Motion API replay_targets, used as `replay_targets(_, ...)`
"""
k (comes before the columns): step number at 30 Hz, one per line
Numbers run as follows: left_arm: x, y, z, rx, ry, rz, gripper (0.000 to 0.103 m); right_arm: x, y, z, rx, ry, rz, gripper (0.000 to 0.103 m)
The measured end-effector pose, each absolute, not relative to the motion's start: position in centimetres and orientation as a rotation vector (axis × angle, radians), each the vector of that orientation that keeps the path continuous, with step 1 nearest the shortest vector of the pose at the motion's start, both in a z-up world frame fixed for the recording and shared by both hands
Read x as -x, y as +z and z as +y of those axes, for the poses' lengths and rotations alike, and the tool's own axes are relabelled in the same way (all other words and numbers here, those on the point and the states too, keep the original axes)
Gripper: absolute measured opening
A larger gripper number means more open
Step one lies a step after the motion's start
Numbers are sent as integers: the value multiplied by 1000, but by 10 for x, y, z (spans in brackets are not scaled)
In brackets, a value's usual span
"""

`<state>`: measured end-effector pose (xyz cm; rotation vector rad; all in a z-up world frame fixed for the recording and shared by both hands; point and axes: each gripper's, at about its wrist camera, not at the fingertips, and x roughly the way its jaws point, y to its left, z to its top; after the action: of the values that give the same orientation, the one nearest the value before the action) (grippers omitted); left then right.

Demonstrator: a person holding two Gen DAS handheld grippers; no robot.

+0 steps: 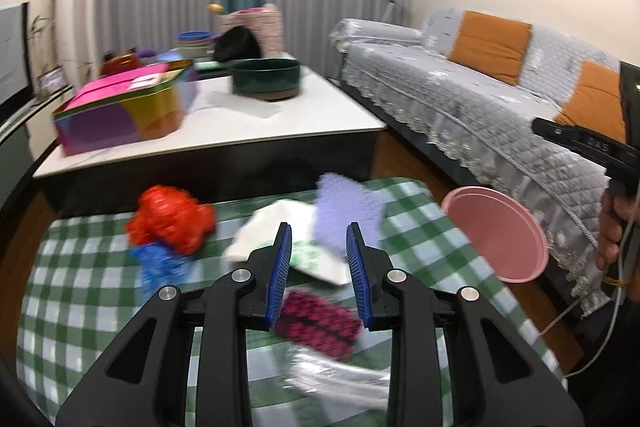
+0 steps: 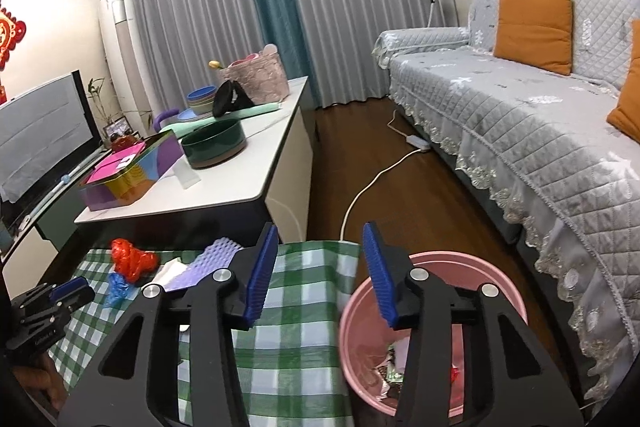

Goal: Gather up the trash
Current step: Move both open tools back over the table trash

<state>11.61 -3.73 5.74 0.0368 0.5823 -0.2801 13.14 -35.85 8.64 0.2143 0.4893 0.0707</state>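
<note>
Found the left gripper (image 1: 318, 231) partly spread and empty, poised over the checked cloth (image 1: 80, 287). Spotted a silver wrapper (image 1: 336, 383) nearest, blurred, then a magenta patterned scrap (image 1: 316, 323) just below the jaws. Noted, further on, a white paper (image 1: 280, 239) partly under a lilac bumpy sheet (image 1: 344, 211), with a crumpled red bag (image 1: 172, 223) and a blue wad (image 1: 160, 267) off to the left. Judged all of it light, soft and crushable, the silver film likely slippery; best pinched at a raised fold or loose edge, not pressed flat. Found the right gripper (image 2: 320, 231) likewise spread and empty, above the near rim of the pink bin (image 2: 500, 267), which already held a few wrappers. Saw a white table (image 1: 280, 123) beyond.
</note>
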Motion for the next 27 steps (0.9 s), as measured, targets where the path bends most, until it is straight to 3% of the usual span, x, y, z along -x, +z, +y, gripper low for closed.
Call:
replay_targets(13,-131,28,45,82,-90,627,28,-166,62,-287,-153,199,554,45)
replay_targets(27,-169,8,75,115,1,652,28,-194,21,-204,-16,367,639,47)
